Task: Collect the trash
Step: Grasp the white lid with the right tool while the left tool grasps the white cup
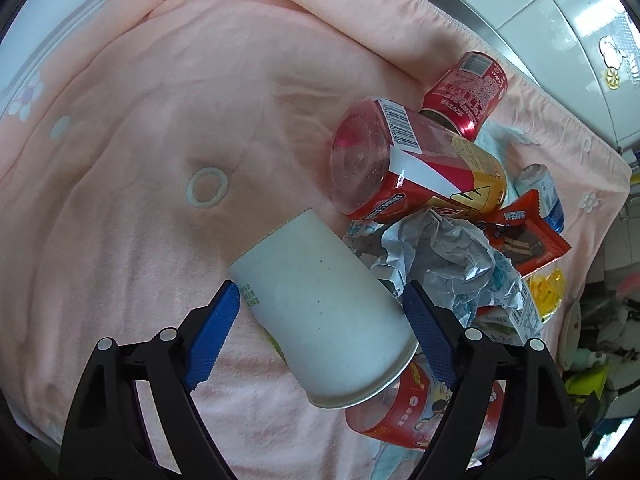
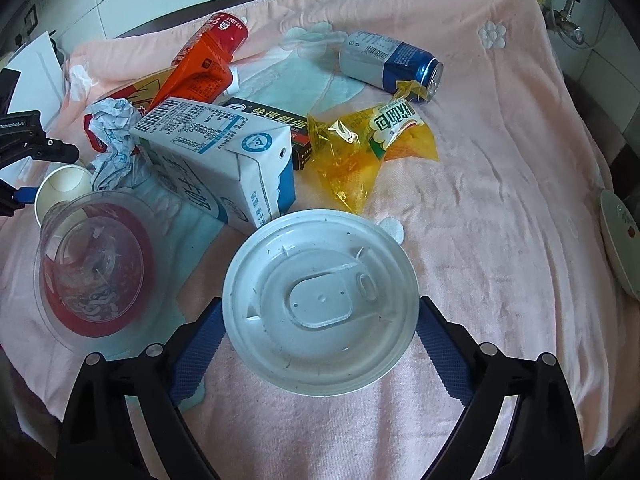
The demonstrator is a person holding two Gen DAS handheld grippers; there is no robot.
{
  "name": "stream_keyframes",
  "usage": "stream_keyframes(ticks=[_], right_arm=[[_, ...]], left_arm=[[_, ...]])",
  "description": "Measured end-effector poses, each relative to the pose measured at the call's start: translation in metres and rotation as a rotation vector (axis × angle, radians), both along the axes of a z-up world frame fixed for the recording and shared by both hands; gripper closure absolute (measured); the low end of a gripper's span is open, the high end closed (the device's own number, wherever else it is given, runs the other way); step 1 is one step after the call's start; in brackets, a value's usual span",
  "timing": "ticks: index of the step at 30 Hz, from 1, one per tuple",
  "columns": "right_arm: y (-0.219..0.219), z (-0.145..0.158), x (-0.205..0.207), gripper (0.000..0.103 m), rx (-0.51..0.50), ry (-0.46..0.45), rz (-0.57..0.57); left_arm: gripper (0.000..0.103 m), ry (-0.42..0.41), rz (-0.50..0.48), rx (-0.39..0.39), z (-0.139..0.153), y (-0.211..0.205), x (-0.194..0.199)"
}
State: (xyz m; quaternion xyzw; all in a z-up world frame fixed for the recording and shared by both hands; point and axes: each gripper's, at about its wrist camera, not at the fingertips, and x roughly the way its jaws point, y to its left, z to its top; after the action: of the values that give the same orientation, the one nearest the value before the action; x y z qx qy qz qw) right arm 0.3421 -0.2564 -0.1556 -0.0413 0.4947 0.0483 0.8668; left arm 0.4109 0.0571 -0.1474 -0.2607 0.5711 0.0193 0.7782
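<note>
Left gripper [image 1: 320, 308] straddles a white paper cup [image 1: 320, 312] lying on its side on the pink towel [image 1: 140, 200]; both blue pads flank the cup wall, but whether they are pressing it cannot be told. To the right lie crumpled paper [image 1: 440, 256], a tipped clear plastic cup with red label [image 1: 400, 164] and a red can [image 1: 466, 92].

Right gripper [image 2: 320, 324] stands spread around a white plastic lid [image 2: 320, 304] lying flat on the towel, pads apart from its rim. Farther off lie a milk carton [image 2: 224, 160], a yellow wrapper [image 2: 360, 148] and a blue-and-silver can [image 2: 390, 66].

Judgement: the pick-up step is in hand. Next, each gripper must clench firmly, then lift clear without snagging neighbouring litter.
</note>
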Motion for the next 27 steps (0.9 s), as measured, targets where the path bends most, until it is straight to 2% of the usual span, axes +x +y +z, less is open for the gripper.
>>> stream_keyframes(ticks=[4,6,12,20,27], right_arm=[[0.002,0.009,-0.01,0.013,0.017,-0.013,0.002],[0.003,0.013,-0.017,0.013,0.026,-0.02,0.006],[0.008,0.024,-0.038,0.013,0.048,-0.04,0.019],[0.018,0.04,-0.075,0.013,0.064,-0.075,0.049],[0.033,0.054,-0.111,0.013,0.036,-0.124,0.09]], left_arm=[[0.024,-0.013,-0.002,0.003,0.0,-0.005,0.001],[0.035,-0.034,-0.018,0.01,0.003,-0.009,0.001],[0.042,-0.087,-0.048,0.012,0.015,-0.008,-0.011],[0.043,-0.142,-0.06,0.026,0.033,-0.005,-0.038],[0.044,-0.215,-0.042,0.04,0.056,0.014,-0.076]])
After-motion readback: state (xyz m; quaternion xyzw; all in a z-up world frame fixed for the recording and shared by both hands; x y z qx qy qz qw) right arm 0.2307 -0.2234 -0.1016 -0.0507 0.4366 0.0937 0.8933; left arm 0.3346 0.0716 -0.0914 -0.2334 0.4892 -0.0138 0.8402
